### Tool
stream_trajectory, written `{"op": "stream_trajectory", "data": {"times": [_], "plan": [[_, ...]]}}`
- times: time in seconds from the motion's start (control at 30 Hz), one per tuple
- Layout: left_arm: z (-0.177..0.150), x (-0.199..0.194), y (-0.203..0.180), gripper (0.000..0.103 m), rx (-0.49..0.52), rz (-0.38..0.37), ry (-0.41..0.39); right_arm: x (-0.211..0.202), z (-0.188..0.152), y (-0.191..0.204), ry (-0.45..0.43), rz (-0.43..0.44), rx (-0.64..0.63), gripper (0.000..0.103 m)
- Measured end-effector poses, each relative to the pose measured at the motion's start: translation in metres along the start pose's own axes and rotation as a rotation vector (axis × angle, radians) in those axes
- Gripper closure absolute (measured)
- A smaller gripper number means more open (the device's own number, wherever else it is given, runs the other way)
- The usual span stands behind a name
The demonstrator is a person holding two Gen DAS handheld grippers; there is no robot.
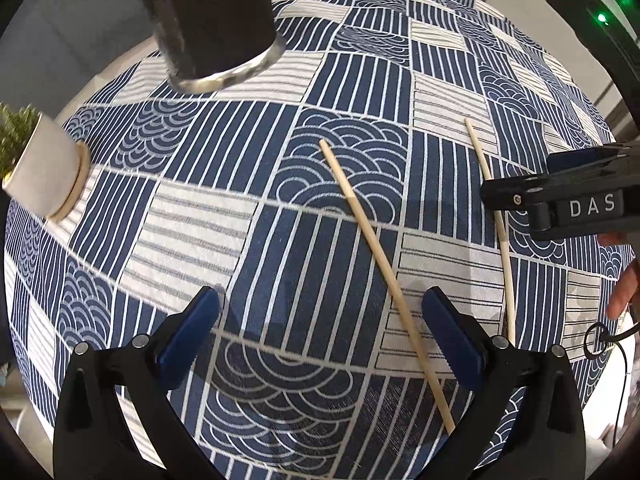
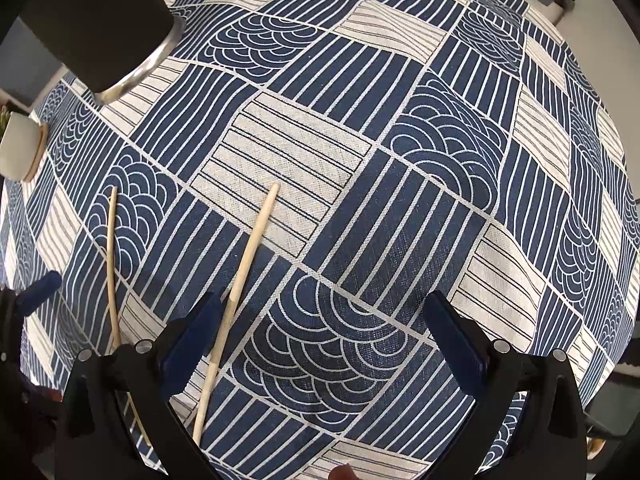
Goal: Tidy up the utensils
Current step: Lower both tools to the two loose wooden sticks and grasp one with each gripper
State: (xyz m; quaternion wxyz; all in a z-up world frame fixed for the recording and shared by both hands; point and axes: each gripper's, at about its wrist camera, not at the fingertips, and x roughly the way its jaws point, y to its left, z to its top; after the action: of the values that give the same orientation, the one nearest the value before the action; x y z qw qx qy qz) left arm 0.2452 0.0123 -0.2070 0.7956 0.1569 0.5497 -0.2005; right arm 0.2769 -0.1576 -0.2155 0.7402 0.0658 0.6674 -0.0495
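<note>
Left wrist view: your left gripper (image 1: 320, 320) hangs with jaws apart over the patterned surface (image 1: 180, 216); one chopstick (image 1: 384, 276) slants under its right finger, a second chopstick (image 1: 490, 216) passes beneath your right gripper (image 1: 560, 192), whose state I cannot tell here. The dark cup (image 1: 218, 20) is cropped at top.

Right wrist view: jaws apart and holding nothing; both chopsticks lie left, their lower ends hidden.

White letters "DAS" stand on the right gripper (image 1: 520, 192) body.

Left gripper (image 1: 320, 320) and right gripper (image 2: 322, 320), fingers apart.
</note>
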Motion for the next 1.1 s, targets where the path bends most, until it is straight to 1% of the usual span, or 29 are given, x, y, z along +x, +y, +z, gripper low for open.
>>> {"op": "stream_trajectory", "data": {"times": [0.1,0.17,0.27,0.33,0.37,0.43,0.47,0.5,0.53,0.57,0.6,0.63,0.67,0.7,0.73,0.8,0.83,0.87,0.9,1.0,1.03,1.1], "plan": [[-0.001,0.001,-0.002,0.004,-0.025,0.011,-0.039,0.001,0.004,-0.001,0.013,-0.002,0.026,0.006],[-0.005,0.001,-0.004,0.004,-0.02,0.013,-0.068,-0.001,0.003,-0.001,0.014,-0.01,0.057,0.007],[-0.005,-0.001,-0.003,0.004,0.05,-0.015,-0.049,-0.001,-0.003,0.0,0.014,-0.011,0.059,0.007],[-0.008,-0.002,0.0,0.004,0.096,-0.036,-0.047,-0.003,-0.007,0.0,0.006,-0.011,0.06,0.01],[-0.009,-0.002,0.002,0.005,0.11,-0.043,-0.044,-0.004,-0.009,0.001,0.0,-0.011,0.062,0.014],[-0.01,-0.004,0.007,0.007,0.118,-0.052,-0.035,-0.01,-0.016,0.002,-0.01,-0.01,0.059,0.026],[-0.011,-0.005,0.01,0.01,0.121,-0.054,-0.03,-0.013,-0.017,0.003,-0.014,-0.009,0.053,0.039],[-0.012,-0.007,0.012,0.014,0.122,-0.054,-0.029,-0.015,-0.019,0.003,-0.016,-0.008,0.047,0.053],[-0.013,-0.009,0.015,0.017,0.121,-0.055,-0.028,-0.017,-0.022,0.002,-0.021,-0.009,0.044,0.059],[-0.014,-0.01,0.018,0.021,0.12,-0.054,-0.026,-0.018,-0.023,0.001,-0.026,-0.01,0.045,0.069],[-0.016,-0.012,0.021,0.025,0.122,-0.055,-0.023,-0.019,-0.025,-0.001,-0.031,-0.008,0.05,0.074],[-0.018,-0.014,0.025,0.028,0.126,-0.055,-0.021,-0.019,-0.026,-0.004,-0.038,-0.004,0.057,0.076],[-0.019,-0.017,0.03,0.033,0.123,-0.055,-0.015,-0.02,-0.028,-0.008,-0.045,-0.004,0.066,0.083],[-0.021,-0.018,0.033,0.041,0.118,-0.054,-0.013,-0.02,-0.03,-0.011,-0.051,-0.004,0.071,0.09],[-0.023,-0.021,0.04,0.045,0.106,-0.051,-0.009,-0.021,-0.031,-0.014,-0.055,0.002,0.07,0.093],[-0.027,-0.024,0.051,0.065,0.074,-0.047,-0.003,-0.021,-0.033,-0.021,-0.056,0.03,0.064,0.096],[-0.028,-0.026,0.059,0.07,0.051,-0.045,0.003,-0.021,-0.034,-0.024,-0.055,0.039,0.069,0.096],[-0.029,-0.027,0.066,0.079,0.029,-0.046,0.009,-0.021,-0.034,-0.028,-0.056,0.037,0.07,0.098],[-0.03,-0.028,0.07,0.086,0.013,-0.043,0.014,-0.021,-0.035,-0.03,-0.056,0.053,0.067,0.098],[-0.036,-0.03,0.088,0.094,-0.055,-0.053,0.028,-0.02,-0.036,-0.038,-0.054,0.114,0.048,0.099],[-0.039,-0.03,0.092,0.094,-0.079,-0.058,0.031,-0.02,-0.036,-0.043,-0.052,0.138,0.036,0.099],[-0.043,-0.033,0.099,0.096,-0.125,-0.045,0.039,-0.018,-0.035,-0.052,-0.045,0.175,0.024,0.099]]}}
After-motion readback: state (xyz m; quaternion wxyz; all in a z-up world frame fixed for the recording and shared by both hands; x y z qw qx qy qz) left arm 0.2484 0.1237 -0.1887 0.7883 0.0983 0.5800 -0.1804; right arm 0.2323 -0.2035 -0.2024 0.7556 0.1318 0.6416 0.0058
